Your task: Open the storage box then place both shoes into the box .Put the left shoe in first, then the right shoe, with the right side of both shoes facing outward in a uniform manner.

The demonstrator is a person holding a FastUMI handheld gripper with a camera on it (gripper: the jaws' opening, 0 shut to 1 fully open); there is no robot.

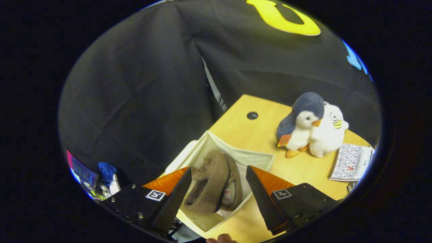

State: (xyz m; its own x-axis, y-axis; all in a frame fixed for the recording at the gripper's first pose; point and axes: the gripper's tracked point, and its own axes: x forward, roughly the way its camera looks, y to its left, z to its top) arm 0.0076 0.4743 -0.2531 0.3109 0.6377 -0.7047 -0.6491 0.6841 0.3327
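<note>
The white fabric storage box [256, 157] stands open on the wooden table [243, 130], just ahead of my fingers. Two brown shoes stand on edge inside it: one [209, 180] shows its tan sole and cut-out, the other [233, 189] lies behind it against the box's right wall. My gripper [218, 172] hovers above the box with its fingers spread wide. The left finger [179, 189] is close beside the nearer shoe's sole; the right finger [258, 189] stands apart from both shoes. Nothing is held.
A grey-and-white plush penguin [302, 126] and a white plush toy [329, 131] stand on the table beyond the box to the right. A patterned booklet [351, 162] lies near them. A round cable hole [252, 115] marks the tabletop. Fingertips of a hand [221, 239] show below the box.
</note>
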